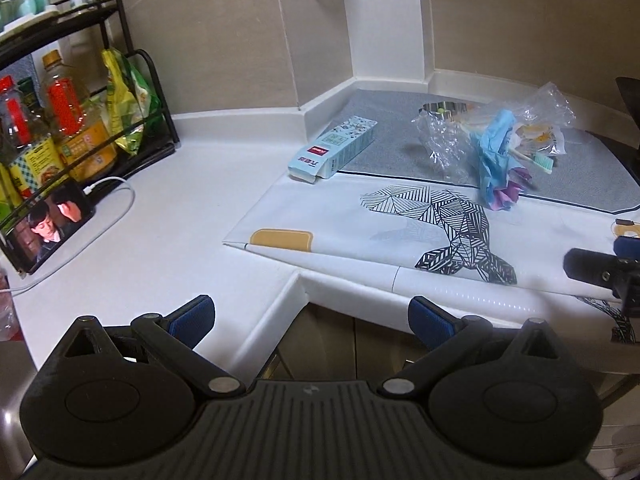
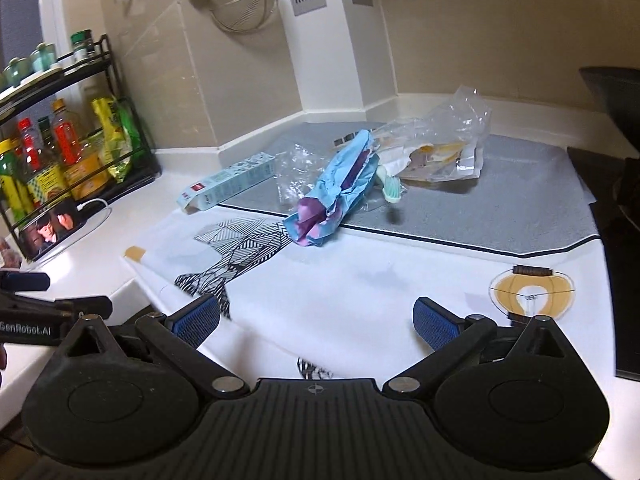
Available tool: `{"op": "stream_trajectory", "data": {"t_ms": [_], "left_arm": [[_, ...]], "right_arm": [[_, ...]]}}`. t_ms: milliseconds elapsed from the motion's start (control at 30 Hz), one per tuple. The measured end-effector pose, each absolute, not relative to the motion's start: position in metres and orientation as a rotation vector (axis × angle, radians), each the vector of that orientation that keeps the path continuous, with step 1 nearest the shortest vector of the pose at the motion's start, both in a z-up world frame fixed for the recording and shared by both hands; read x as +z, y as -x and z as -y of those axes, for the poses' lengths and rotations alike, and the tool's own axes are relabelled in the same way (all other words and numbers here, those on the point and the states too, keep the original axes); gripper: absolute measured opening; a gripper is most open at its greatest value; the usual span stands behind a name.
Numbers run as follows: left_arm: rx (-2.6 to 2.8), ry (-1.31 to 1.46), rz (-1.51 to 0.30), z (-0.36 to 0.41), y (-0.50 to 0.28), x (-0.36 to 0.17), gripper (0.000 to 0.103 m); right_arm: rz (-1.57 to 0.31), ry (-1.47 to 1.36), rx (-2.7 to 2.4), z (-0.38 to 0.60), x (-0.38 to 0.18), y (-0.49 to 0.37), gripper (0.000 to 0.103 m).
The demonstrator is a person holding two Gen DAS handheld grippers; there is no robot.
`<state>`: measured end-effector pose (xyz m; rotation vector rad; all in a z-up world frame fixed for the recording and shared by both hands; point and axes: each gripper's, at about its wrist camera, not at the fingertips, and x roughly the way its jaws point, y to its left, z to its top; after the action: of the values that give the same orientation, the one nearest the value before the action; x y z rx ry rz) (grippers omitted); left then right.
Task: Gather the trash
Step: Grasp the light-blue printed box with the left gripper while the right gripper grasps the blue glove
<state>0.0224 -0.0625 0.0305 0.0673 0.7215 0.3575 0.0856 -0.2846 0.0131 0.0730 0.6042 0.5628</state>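
Left tongs (image 1: 311, 320) and right tongs (image 2: 316, 320) alike, matte black ribbed housings, round silver pivot screws, blue textured fingertip pads (image 1: 191, 317), white "GenRobot.AI" lettering at 9 o'clock in the right wrist view

Toothbrush (image 2: 390, 188) handle under the crumpled clear plastic bag (image 2: 448, 136)

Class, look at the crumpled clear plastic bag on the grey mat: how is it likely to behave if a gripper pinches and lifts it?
The clear plastic bag is thin and crinkled, so it will probably flop and collapse. It looks very light. Its glossy film may slip between the pads, and the toothbrush lying against it might shift.
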Motion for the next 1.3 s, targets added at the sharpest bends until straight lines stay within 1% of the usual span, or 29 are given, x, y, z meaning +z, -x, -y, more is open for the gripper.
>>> {"op": "stream_trajectory", "data": {"t_ms": [200, 500, 700, 767, 833, 867, 900, 933, 967, 1000, 1033, 1067, 1100, 1133, 1167, 1200, 1300], "left_arm": [[0.343, -0.083, -0.733, 0.057, -0.055, 0.027, 0.103], [0.271, -0.016, -0.804, 0.027, -0.151, 0.029, 0.103], [0.309, -0.039, -0.782, 0.012, -0.203, 0.031, 0.103], [0.298, -0.020, -0.793, 0.007, -0.217, 0.029, 0.103], [0.281, -0.023, -0.799, 0.001, -0.233, 0.025, 0.103], [0.286, -0.029, -0.802, -0.001, -0.240, 0.023, 0.103], [0.292, -0.034, -0.809, -0.004, -0.248, 0.021, 0.103], [0.292, -0.033, -0.825, -0.009, -0.256, 0.018, 0.103], [0.288, -0.027, -0.846, -0.013, -0.263, 0.015, 0.103], [0.287, -0.020, -0.872, -0.017, -0.271, 0.012, 0.103], [0.293, -0.014, -0.887, -0.019, -0.275, 0.009, 0.102], [0.311, -0.013, -0.881, -0.021, -0.276, 0.009, 0.098], [0.345, -0.016, -0.866, -0.021, -0.274, 0.010, 0.075], [0.354, -0.009, -0.868, -0.021, -0.273, 0.012, 0.056], [0.352, -0.003, -0.865, -0.022, -0.270, 0.014, 0.049], [0.340, 0.002, -0.856, -0.022, -0.266, 0.016, 0.046], [0.332, -0.002, -0.832, -0.018, -0.253, 0.023, 0.044]], "right_arm": [[-0.607, -0.072, 0.550, 0.270, 0.007, -0.113, 0.103], [-0.625, -0.142, 0.513, 0.246, -0.003, -0.163, 0.103], [-0.613, -0.125, 0.497, 0.222, -0.001, -0.191, 0.103], [-0.642, -0.156, 0.485, 0.221, -0.004, -0.203, 0.103], [-0.627, -0.180, 0.466, 0.222, -0.005, -0.207, 0.103], [-0.624, -0.182, 0.462, 0.223, -0.006, -0.207, 0.101], [-0.620, -0.174, 0.446, 0.222, -0.005, -0.207, 0.097], [-0.616, -0.164, 0.431, 0.222, -0.005, -0.206, 0.085], [-0.614, -0.155, 0.417, 0.221, -0.004, -0.206, 0.066], [-0.615, -0.145, 0.411, 0.220, -0.004, -0.206, 0.054], [-0.619, -0.136, 0.417, 0.220, -0.005, -0.206, 0.032], [-0.623, -0.133, 0.422, 0.221, -0.005, -0.205, 0.030], [-0.618, -0.134, 0.425, 0.223, -0.004, -0.203, 0.030], [-0.612, -0.130, 0.426, 0.225, -0.004, -0.200, 0.029], [-0.606, -0.127, 0.430, 0.227, -0.003, -0.198, 0.029], [-0.603, -0.125, 0.431, 0.229, -0.002, -0.195, 0.028], [-0.598, -0.124, 0.441, 0.235, 0.001, -0.186, 0.028]]}}
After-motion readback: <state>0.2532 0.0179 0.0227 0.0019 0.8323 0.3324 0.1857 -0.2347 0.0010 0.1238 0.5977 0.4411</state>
